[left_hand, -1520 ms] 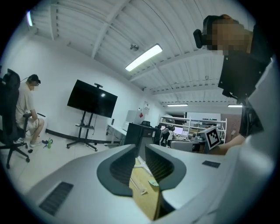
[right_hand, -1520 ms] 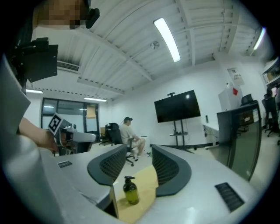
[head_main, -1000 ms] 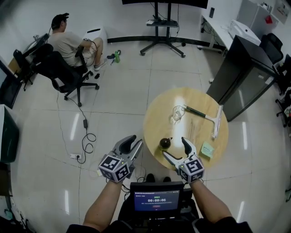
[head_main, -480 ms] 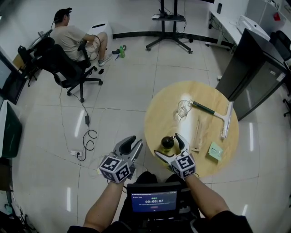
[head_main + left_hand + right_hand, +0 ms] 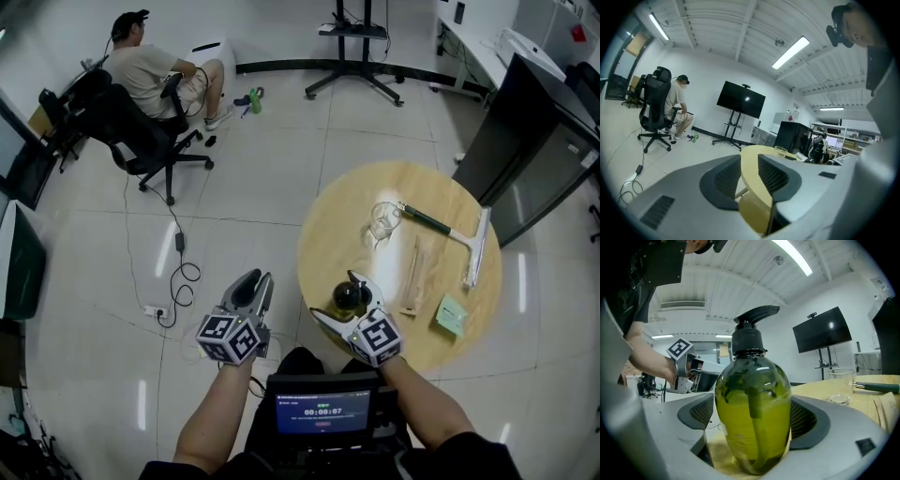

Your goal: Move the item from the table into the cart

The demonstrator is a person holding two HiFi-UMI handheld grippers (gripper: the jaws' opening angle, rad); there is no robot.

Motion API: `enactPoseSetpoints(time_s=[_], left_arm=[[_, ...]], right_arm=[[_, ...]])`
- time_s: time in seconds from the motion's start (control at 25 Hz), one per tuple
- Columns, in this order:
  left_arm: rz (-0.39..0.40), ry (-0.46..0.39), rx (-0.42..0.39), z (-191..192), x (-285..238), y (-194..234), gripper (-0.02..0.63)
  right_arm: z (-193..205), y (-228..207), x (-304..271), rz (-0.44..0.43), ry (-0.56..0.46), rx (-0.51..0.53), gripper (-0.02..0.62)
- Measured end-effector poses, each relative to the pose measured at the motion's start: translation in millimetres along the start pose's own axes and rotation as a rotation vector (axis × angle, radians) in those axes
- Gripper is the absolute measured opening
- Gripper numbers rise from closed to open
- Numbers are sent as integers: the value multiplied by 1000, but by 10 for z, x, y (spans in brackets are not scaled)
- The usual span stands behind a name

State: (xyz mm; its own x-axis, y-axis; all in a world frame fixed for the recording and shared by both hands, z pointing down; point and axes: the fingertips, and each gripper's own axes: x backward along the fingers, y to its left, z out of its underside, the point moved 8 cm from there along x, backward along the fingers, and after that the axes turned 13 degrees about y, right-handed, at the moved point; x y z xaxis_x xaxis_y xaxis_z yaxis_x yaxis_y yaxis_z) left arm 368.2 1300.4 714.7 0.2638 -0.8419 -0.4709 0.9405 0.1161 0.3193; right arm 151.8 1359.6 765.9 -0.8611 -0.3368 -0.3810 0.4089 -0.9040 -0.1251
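A pump bottle (image 5: pixel 349 298) of yellow-green liquid with a black pump head stands upright near the front left edge of the round wooden table (image 5: pixel 422 202). My right gripper (image 5: pixel 339 298) reaches around it. In the right gripper view the bottle (image 5: pixel 752 423) fills the space between the two pads while the jaws are closing; a thin gap still shows at the left pad. My left gripper (image 5: pixel 255 281) hangs over the floor left of the table. Its jaws are closing with nothing between them, and the table edge (image 5: pixel 754 154) shows through the gap.
On the table lie a clear glass (image 5: pixel 382 220), a squeegee (image 5: pixel 450 230), wooden sticks (image 5: pixel 412 272) and a green note pad (image 5: pixel 451 314). A person sits on an office chair (image 5: pixel 141 70) at the far left. A cable (image 5: pixel 173 281) runs on the floor. A black cabinet (image 5: pixel 544 141) stands at the right.
My right gripper has moved forward until its jaws stand around the bottle. The left gripper's jaws have narrowed and it has shifted slightly left.
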Motion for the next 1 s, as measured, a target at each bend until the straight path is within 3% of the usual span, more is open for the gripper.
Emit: enactPoseSetpoints(time_s=[0.04,0.12,0.16,0.4,0.6,0.68,0.8,1.0], left_arm=[[0,3,14,-1,-20,6,117],[14,11,17,-8,-54,-29,115],[22,14,10,-12,-68,-54,114],[9,30,-7,-12,-57,-72,109],[38,-12,6,-104,19,-118,77],[64,-22,-9,-198,62,-194,15],[87,-34,-29,-456,163,-375,12],[126,-35,-40,-1190,495,-825,12]], right_arm=[[-14,-4,-6,3,3,10,440],[-24,-43,-5,15,9,25,320],[-25,-66,-3,16,10,30,290],[-31,-97,44,-20,-5,44,276],[-203,-32,176,-45,-55,25,272],[-376,-28,291,-47,-71,43,272],[-723,-43,541,-26,-70,88,272],[-1649,15,1137,5,-93,71,272]])
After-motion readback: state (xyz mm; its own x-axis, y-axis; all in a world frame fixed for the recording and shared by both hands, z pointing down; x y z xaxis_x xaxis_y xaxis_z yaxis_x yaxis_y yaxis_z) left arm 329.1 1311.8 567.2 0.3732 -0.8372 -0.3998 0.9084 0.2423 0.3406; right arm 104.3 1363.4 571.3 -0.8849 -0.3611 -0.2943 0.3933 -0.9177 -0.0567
